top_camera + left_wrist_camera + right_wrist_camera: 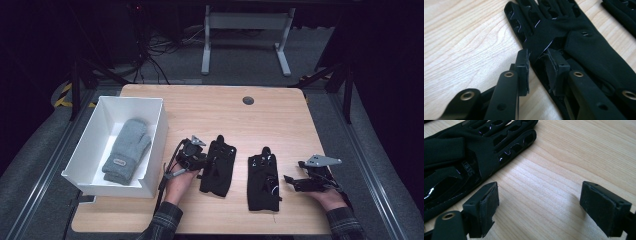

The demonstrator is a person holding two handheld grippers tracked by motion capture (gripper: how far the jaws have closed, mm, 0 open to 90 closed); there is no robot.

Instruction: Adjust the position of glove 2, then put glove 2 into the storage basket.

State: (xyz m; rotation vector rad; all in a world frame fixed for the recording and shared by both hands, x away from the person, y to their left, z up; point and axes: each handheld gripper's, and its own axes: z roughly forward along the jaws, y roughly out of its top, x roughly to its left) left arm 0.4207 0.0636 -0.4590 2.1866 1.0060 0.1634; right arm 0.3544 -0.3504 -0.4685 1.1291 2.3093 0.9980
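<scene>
Dimly lit surroundings swallow the floor beyond the table (280, 107), where cables and a desk frame are hard to make out. On the wood lie two black gloves: the left glove (217, 165) just beside the left gripper (196, 159), and the right glove (263, 179) near the right gripper (292, 181), a strip of bare wood between the pair. Both gloves are so dark that their fingers merge from above, and each gripper view cuts off its glove at the frame edges. In the left gripper view the jaws stand a little apart around the glove's (574, 42) edge; a fold of fabric lies between them, but whether the pads press on it cannot be told. In the right gripper view the jaws are spread wide over bare wood, apart from the glove (474, 152), which carries a small mark too blurred to read. A grey mitten (126, 150) lies in the white box (161, 125) at the table's left; its cuff tag is unreadable.
</scene>
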